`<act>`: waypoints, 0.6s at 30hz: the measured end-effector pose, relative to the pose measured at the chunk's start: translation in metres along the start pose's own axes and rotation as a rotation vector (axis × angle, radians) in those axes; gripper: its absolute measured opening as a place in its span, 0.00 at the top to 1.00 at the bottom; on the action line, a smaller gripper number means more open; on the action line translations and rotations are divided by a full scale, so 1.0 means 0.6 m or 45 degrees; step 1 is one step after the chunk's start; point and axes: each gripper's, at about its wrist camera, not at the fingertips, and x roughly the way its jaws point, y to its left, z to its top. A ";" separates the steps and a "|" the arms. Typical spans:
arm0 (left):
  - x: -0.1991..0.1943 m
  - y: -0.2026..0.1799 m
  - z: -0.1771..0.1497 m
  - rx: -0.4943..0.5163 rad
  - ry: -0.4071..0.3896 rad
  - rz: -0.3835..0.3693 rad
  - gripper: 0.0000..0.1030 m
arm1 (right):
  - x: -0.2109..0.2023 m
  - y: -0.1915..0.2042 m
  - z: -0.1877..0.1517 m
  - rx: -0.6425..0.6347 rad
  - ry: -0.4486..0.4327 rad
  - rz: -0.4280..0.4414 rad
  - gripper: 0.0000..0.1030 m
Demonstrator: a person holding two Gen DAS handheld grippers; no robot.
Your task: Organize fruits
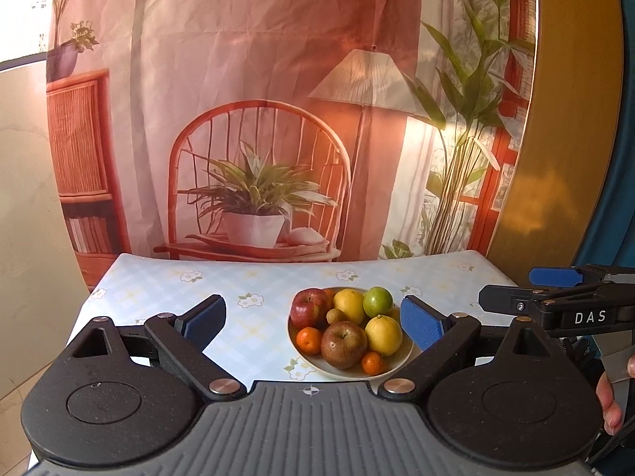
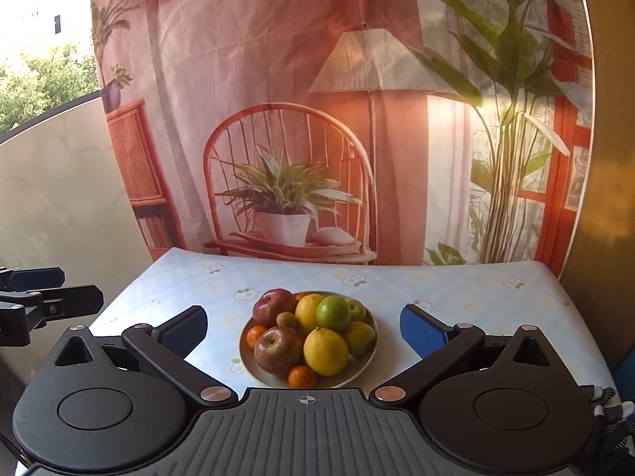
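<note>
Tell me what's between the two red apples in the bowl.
A small brown kiwi sits between the back apple and the front apple in the bowl, clearest in the right wrist view.

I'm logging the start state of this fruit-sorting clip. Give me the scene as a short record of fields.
surface: table with a pale floral cloth
container: bowl, round, beige, holding all the fruit
apples: two reddish, one at front, one at back
yellow citrus: front lemon and others behind
green fruit: lime on top
small oranges: front one, others at the rim
left gripper: open, empty
right gripper: open, empty
backdrop: printed room scene
</note>
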 end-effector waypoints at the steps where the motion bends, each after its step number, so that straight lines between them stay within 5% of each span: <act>1: -0.001 -0.001 0.000 -0.001 0.000 -0.001 0.07 | -0.003 0.000 -0.001 0.002 -0.004 -0.001 0.00; 18: -0.020 -0.005 0.001 0.025 -0.047 0.033 0.07 | -0.018 -0.002 0.001 0.004 -0.030 -0.002 0.00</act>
